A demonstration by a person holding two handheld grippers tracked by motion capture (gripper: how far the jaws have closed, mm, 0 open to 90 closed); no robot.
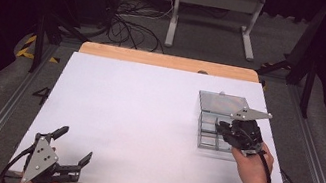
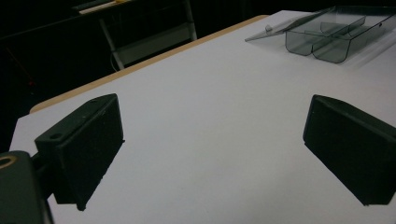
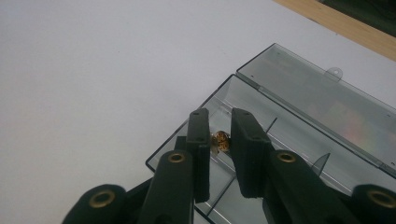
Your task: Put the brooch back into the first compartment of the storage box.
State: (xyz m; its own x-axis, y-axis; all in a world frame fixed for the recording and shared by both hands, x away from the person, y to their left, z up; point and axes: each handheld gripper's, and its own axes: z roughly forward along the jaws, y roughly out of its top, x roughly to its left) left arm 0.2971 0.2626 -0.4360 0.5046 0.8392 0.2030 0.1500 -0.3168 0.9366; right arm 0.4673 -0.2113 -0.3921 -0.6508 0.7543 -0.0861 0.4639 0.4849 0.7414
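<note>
The clear compartment box [image 3: 299,121], lid laid open, lies under and ahead of the right gripper [image 3: 219,142], whose nearly closed jaws pinch a small amber bead [image 3: 221,141] above a compartment, a detail the high view hides, while the left gripper [image 1: 74,146] rests spread wide

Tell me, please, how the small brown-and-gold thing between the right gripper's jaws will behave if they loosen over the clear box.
The small brown-and-gold thing looks tiny and rounded, so it is probably light and may roll. The right gripper pinches it at the jaw tips, so it could slip out. The clear box below has dividers, which would likely catch it.
</note>
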